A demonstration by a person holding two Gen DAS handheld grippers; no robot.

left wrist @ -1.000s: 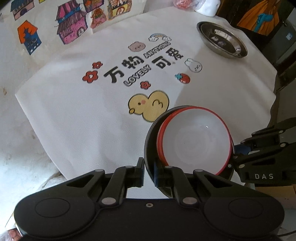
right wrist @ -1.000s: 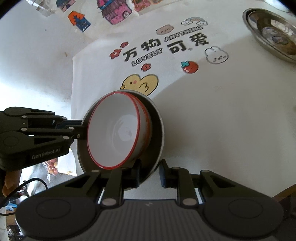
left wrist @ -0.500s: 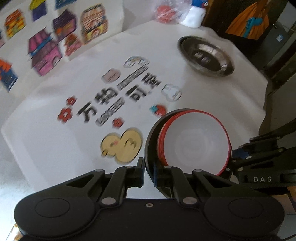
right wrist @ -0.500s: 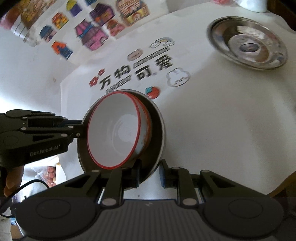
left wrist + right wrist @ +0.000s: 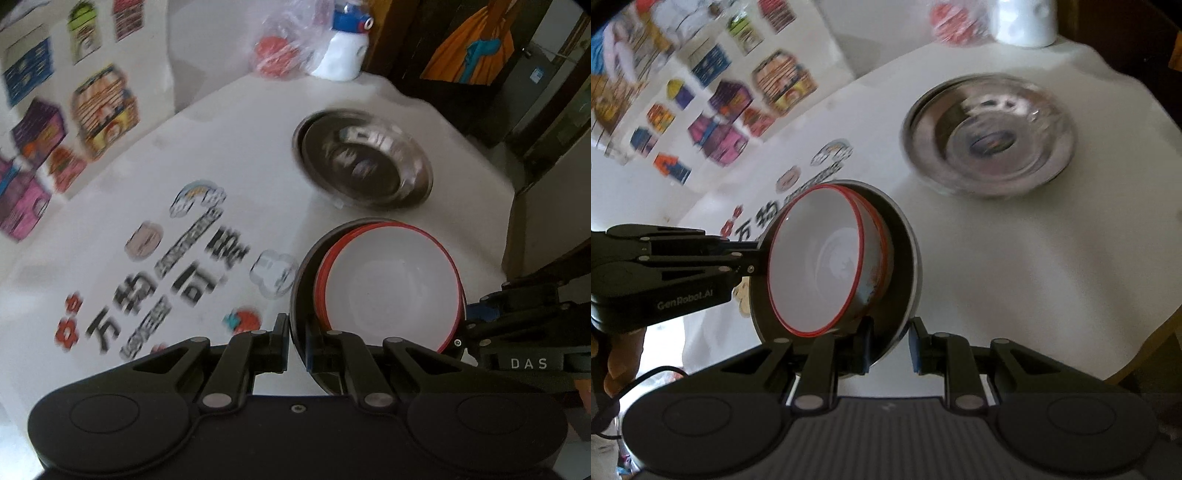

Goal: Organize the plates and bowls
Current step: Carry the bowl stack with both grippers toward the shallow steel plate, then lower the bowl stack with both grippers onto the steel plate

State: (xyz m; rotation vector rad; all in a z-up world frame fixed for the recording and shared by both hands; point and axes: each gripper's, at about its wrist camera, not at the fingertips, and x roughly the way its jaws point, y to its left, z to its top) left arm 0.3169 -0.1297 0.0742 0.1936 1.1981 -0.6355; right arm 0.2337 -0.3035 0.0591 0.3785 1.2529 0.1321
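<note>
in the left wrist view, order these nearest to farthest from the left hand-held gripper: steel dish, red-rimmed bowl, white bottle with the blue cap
1. red-rimmed bowl, just ahead of the left hand-held gripper, on the right
2. steel dish, mid-table, ahead right
3. white bottle, at the table's far edge

Black grippers with silver screws, marked "DAS" (image 5: 528,363) and "GenRobot.AI" (image 5: 685,301).

The white tablecloth (image 5: 258,155) carries large black Chinese characters, left of centre in the left wrist view; "万物" and "可" can be made out, the rest being blurred, as is the small slanted lettering between them. "DAS" stands in pale letters on the right gripper (image 5: 528,363), at the right edge. "GenRobot.AI" stands on the left gripper (image 5: 683,295), at the left edge of the right wrist view.
</note>
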